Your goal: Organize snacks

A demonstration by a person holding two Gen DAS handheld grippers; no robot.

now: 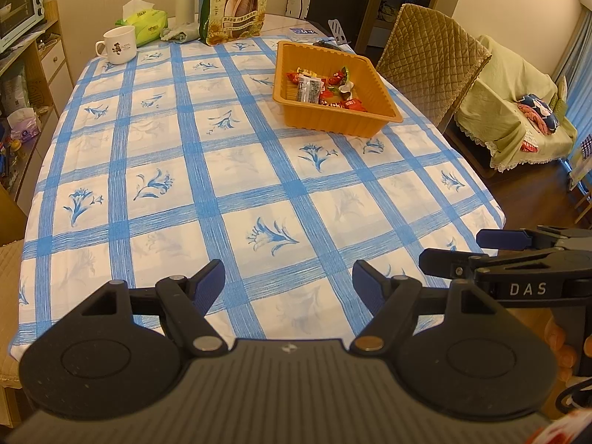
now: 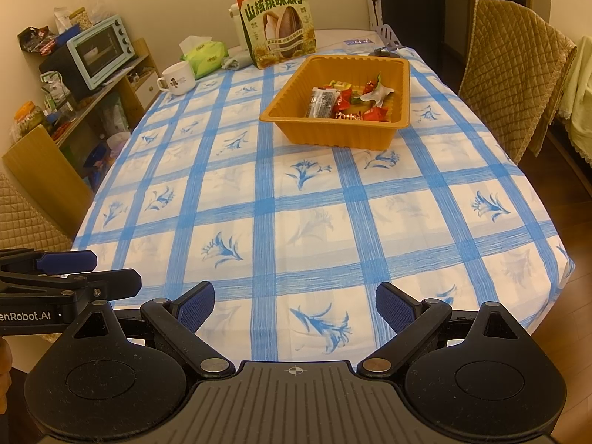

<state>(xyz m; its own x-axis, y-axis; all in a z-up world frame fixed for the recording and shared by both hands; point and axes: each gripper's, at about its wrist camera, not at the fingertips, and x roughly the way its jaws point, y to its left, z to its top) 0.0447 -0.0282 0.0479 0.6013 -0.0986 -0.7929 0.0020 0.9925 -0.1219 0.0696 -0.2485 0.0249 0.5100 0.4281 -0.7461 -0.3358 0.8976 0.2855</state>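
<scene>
The orange tray (image 2: 338, 131) of wrapped snacks (image 2: 347, 101) is set on the table (image 2: 259, 222), and all else is placed from it. Beyond it a sunflower-seed bag (image 2: 279, 26) printed "山核桃味瓜子" is stood upright. Nearer than the tray, the left claw (image 1: 288, 288) and right claw (image 2: 295, 305) are held apart, nothing between them. "DAS" is read only in the left view, "enRobot.AI" only in the right.

A white tablecloth (image 2: 333, 222) carries a blue check with blue flower prints. The snack tray (image 2: 333, 133) is orange, holding mostly red wrappers (image 2: 375, 114). The toaster oven (image 2: 101, 50) is pale blue.
</scene>
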